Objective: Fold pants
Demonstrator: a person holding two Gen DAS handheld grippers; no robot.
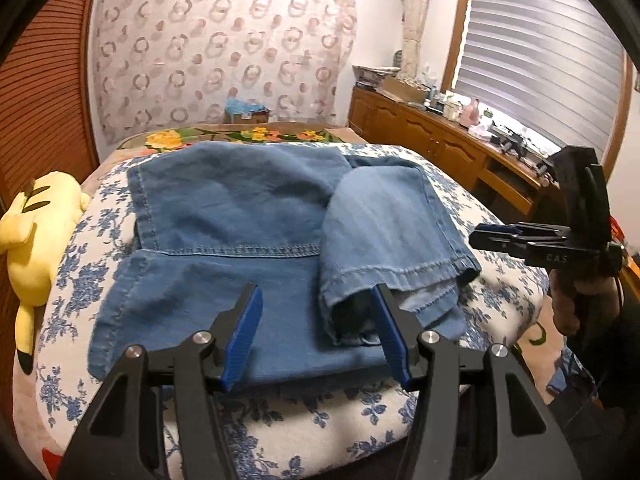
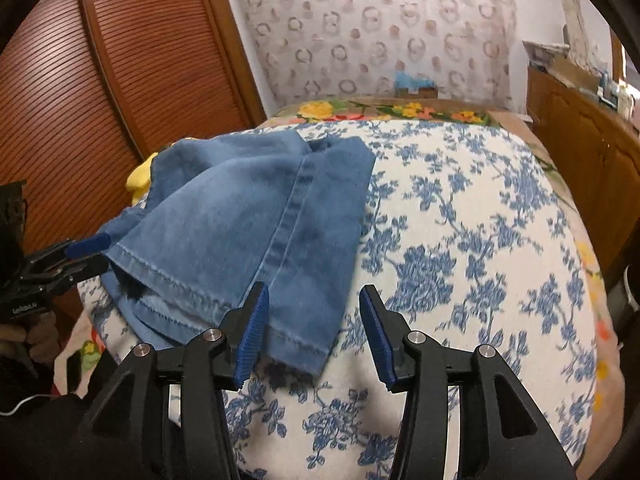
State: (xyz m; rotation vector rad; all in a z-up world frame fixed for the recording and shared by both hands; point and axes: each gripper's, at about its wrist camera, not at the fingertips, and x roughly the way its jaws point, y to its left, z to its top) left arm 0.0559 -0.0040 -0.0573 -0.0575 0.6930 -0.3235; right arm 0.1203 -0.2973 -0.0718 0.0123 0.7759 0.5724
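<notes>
Blue denim pants [image 1: 240, 208] lie on the bed, with one leg [image 1: 384, 220] folded back over the rest so its hem faces me. My left gripper [image 1: 316, 288] hovers open over the near edge of the pants, its right finger beside that hem. In the right wrist view the pants [image 2: 256, 216] lie at the left. My right gripper [image 2: 314, 288] is open just above the hem's corner, with no cloth pinched. Each gripper also shows from the side in the other view: the right gripper [image 1: 480, 236], the left gripper [image 2: 88, 252].
The bed has a white cover with blue flowers [image 2: 460, 240]. A yellow plush toy [image 1: 36, 240] lies at its left edge beside a louvred wooden door [image 1: 40, 100]. A cluttered wooden dresser [image 1: 440, 136] runs along the right under a window blind.
</notes>
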